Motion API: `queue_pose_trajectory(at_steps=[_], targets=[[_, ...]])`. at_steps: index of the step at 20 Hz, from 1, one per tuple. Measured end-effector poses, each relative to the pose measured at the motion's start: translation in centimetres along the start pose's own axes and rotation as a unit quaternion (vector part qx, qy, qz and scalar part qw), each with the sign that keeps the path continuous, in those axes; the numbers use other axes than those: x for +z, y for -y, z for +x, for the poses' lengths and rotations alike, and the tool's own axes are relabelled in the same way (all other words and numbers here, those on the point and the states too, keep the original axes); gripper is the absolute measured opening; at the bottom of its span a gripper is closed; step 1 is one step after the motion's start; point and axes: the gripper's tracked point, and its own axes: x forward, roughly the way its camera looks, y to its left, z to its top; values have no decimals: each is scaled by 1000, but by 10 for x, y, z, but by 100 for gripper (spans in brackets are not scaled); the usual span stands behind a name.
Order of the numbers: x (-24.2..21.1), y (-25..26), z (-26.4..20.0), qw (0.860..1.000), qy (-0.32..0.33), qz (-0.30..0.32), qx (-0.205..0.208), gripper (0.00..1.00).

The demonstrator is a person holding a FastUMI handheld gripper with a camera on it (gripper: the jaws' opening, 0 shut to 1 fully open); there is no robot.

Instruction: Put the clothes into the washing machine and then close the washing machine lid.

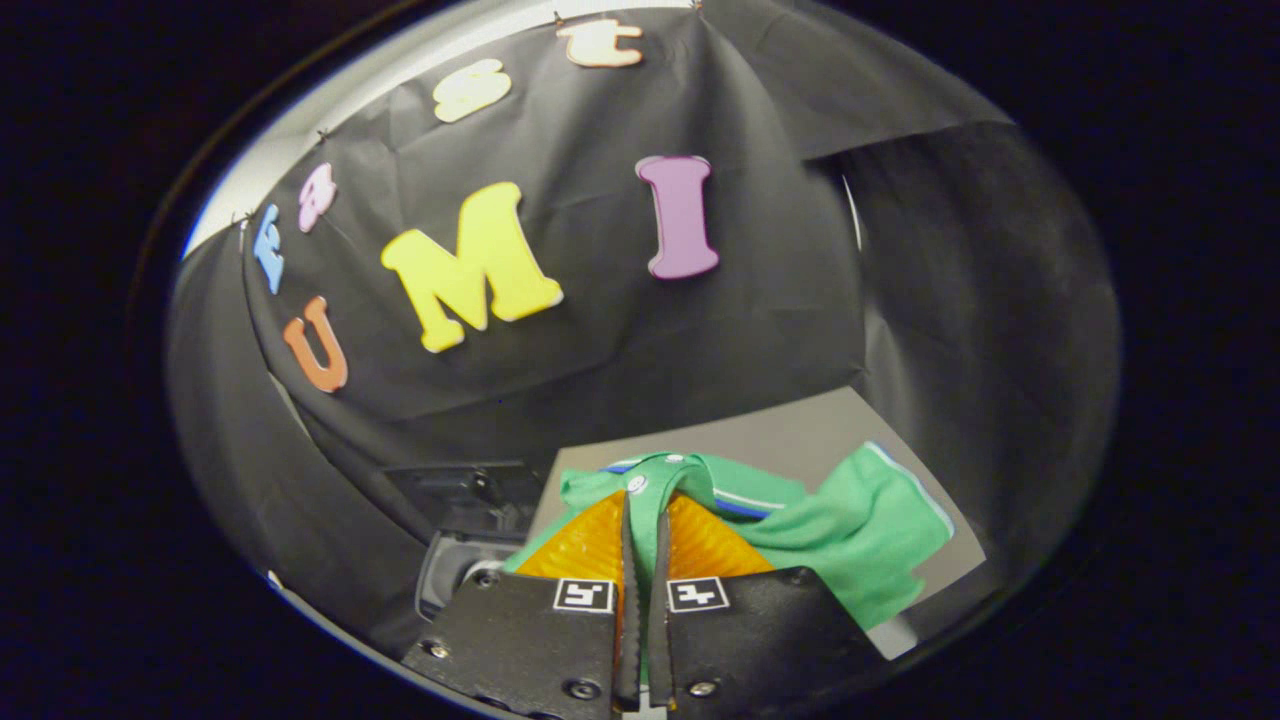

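Fingers [645, 520] pinched tight on the green shirt [850, 530], lifting it off the bench [800, 425] for the washer.

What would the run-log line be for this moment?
tongs: shut on green shirt | shirt: pinched near collar, draping right over grey surface | washer: dark opening ahead-left, identity unclear | stage: carrying

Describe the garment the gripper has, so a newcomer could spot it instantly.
Start at the grey tabletop in front of the black cloth wall. Above it hangs a green shirt, its collar end pinched between the fingers of the gripper. It is the one bright green fabric here, with blue-and-white trim along collar and sleeve edge.
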Motion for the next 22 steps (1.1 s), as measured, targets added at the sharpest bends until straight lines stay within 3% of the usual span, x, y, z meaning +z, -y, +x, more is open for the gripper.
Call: queue_pose_trajectory(at_steps=[11,15,22], targets=[[61,-163,-54,992,83,-23,93,6],[53,-211,-46,989,81,-44,120,7],[5,-282,19,984,33,-67,161,6]])
